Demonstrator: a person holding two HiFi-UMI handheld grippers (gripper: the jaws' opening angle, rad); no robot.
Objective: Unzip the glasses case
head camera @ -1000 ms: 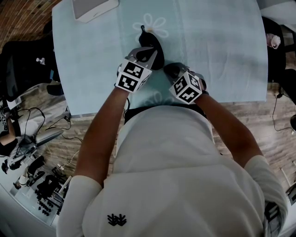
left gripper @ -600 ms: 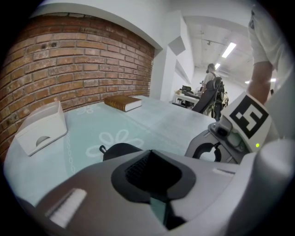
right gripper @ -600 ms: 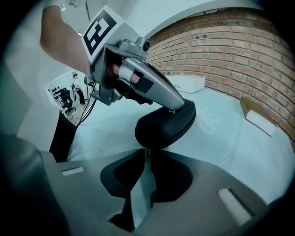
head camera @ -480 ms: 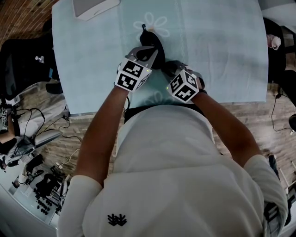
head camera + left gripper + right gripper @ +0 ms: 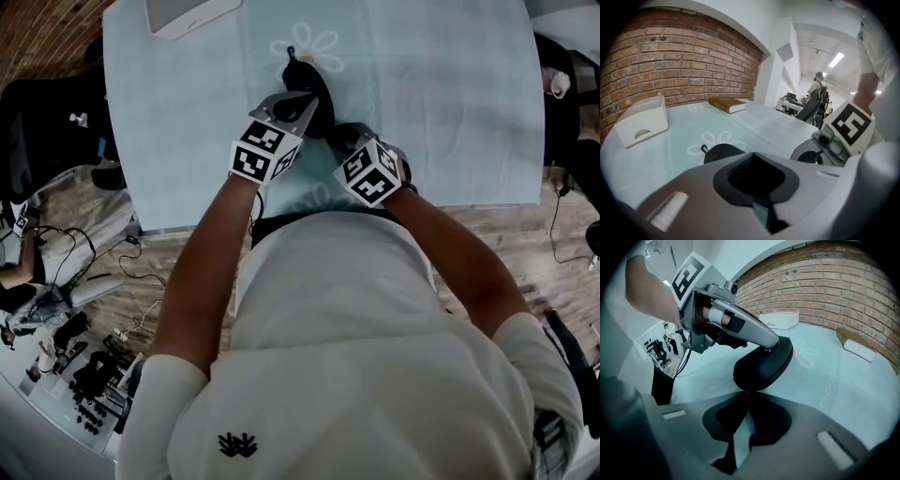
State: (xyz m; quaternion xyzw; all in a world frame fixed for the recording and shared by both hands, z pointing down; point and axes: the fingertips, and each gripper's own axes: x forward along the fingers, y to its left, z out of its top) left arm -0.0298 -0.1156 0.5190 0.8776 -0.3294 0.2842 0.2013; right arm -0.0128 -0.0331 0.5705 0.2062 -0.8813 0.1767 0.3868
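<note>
A black zipped glasses case (image 5: 317, 94) lies on the pale blue table (image 5: 450, 84), its small loop at the far end. My left gripper (image 5: 302, 106) is shut, and in the right gripper view its tips (image 5: 774, 340) rest on top of the case (image 5: 761, 366). The left gripper view shows the case (image 5: 723, 152) just past the closed jaws (image 5: 752, 157). My right gripper (image 5: 341, 139) is at the case's near end. Its jaws (image 5: 743, 392) meet there on the zipper end, though the pull itself is too small to make out.
A white box (image 5: 187, 13) stands at the table's far left corner, and a brown book (image 5: 727, 104) lies further back. The table's near edge runs just under both grippers. Cables and tools (image 5: 75, 370) litter the floor at left, and a person's body fills the lower frame.
My right gripper has shifted a little left and forward, up against the case's near end. The left gripper moved slightly left while staying on the case.
</note>
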